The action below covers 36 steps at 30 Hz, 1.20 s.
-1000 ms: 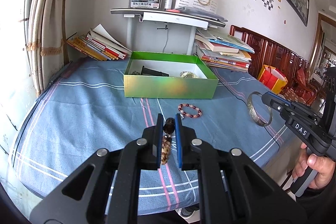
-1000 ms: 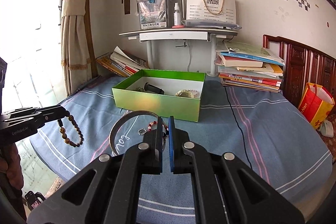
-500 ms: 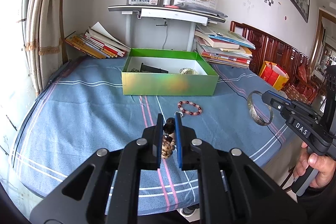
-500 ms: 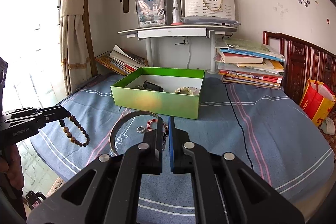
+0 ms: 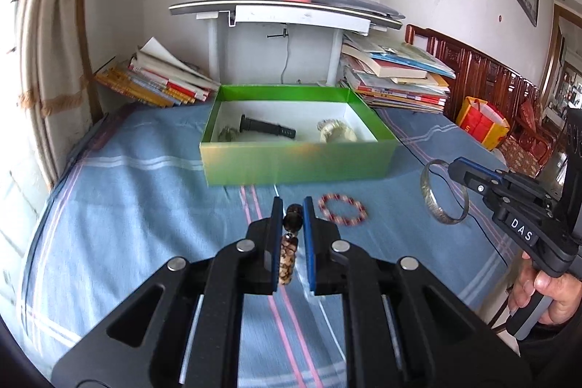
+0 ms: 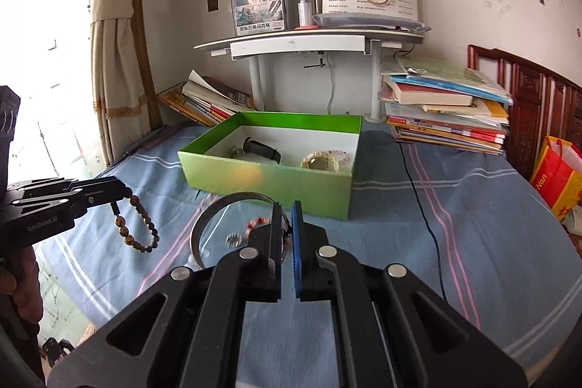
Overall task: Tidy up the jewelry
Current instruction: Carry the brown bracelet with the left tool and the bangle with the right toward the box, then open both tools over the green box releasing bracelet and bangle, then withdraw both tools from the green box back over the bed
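Note:
My left gripper (image 5: 290,206) is shut on a brown bead bracelet (image 5: 289,250), which hangs from it above the blue cloth; the bracelet also shows in the right wrist view (image 6: 136,228). My right gripper (image 6: 287,211) is shut on a silver bangle (image 6: 218,210), seen in the left wrist view too (image 5: 442,191). A green box (image 5: 291,162) stands ahead, holding a black watch (image 5: 267,127), a pale bracelet (image 5: 334,130) and a small piece at the left. A red bead bracelet (image 5: 342,210) and a small ring (image 6: 234,239) lie on the cloth before the box.
Stacks of books (image 5: 396,79) sit behind the box on both sides, under a white shelf (image 5: 287,11). A black cable (image 6: 418,191) runs across the cloth right of the box. A curtain (image 6: 116,35) hangs at the left. A red and yellow bag (image 6: 556,177) is at the right.
Both grippers have risen and tilted, so the box's inside shows more. The brown bracelet swings under the left gripper. Both grips are unchanged.

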Available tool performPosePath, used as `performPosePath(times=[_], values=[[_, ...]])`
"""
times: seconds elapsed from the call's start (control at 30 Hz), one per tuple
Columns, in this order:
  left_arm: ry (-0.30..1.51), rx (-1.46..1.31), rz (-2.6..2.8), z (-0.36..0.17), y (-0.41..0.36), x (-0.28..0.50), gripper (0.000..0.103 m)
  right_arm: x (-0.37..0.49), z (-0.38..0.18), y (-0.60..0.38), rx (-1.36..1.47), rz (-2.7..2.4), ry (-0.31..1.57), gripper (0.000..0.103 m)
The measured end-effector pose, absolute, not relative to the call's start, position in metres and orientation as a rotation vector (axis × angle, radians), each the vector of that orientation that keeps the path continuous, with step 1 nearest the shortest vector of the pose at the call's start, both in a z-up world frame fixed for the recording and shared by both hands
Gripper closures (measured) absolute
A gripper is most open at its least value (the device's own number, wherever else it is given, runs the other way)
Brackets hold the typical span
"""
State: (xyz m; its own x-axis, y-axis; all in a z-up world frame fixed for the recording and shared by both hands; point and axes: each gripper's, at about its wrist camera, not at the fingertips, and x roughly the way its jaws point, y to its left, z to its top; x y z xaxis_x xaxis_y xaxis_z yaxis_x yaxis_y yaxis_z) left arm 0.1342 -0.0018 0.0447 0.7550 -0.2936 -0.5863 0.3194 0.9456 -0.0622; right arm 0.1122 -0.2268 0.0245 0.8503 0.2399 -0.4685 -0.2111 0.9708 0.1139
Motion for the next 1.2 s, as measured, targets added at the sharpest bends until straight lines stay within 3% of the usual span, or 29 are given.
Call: performPosePath(times=[0.4,0.43,0.47,0.5,0.53,0.57,0.6,0.8,0.97,1.2], values=[[0.649,0.079,-0.312,0.06,-0.036,0.3,0.092,0.286,0.046,-0.21,0.042,0.239,0.52,0.097],[0.661,0.081,-0.313,0.054,-0.038,0.316,0.09,0.301,0.044,-0.208,0.041,0.244,0.529,0.097],[0.668,0.088,-0.31,0.048,-0.04,0.327,0.076,0.319,0.04,-0.205,0.033,0.256,0.545,0.096],[0.674,0.103,-0.296,0.043,-0.042,0.337,0.044,0.327,0.038,-0.204,0.038,0.255,0.544,0.089],[0.652,0.124,-0.257,0.039,-0.042,0.344,0.032,0.334,0.037,-0.207,0.055,0.234,0.534,0.082],[0.614,0.134,-0.193,0.038,-0.038,0.345,0.025,0.335,0.037,-0.211,0.076,0.214,0.521,0.065],[0.599,0.13,-0.173,0.039,-0.035,0.342,0.025,0.33,0.041,-0.217,0.108,0.21,0.498,0.05],[0.46,0.004,-0.157,0.071,0.009,0.269,0.006,0.231,0.072,-0.258,0.211,0.175,0.282,0.015],[0.444,-0.03,-0.161,0.069,0.023,0.193,0.004,0.16,0.065,-0.27,0.252,0.191,0.296,0.011],[0.556,-0.087,-0.146,0.025,0.031,0.132,0.004,0.085,0.044,-0.248,0.206,0.201,0.336,0.006]])
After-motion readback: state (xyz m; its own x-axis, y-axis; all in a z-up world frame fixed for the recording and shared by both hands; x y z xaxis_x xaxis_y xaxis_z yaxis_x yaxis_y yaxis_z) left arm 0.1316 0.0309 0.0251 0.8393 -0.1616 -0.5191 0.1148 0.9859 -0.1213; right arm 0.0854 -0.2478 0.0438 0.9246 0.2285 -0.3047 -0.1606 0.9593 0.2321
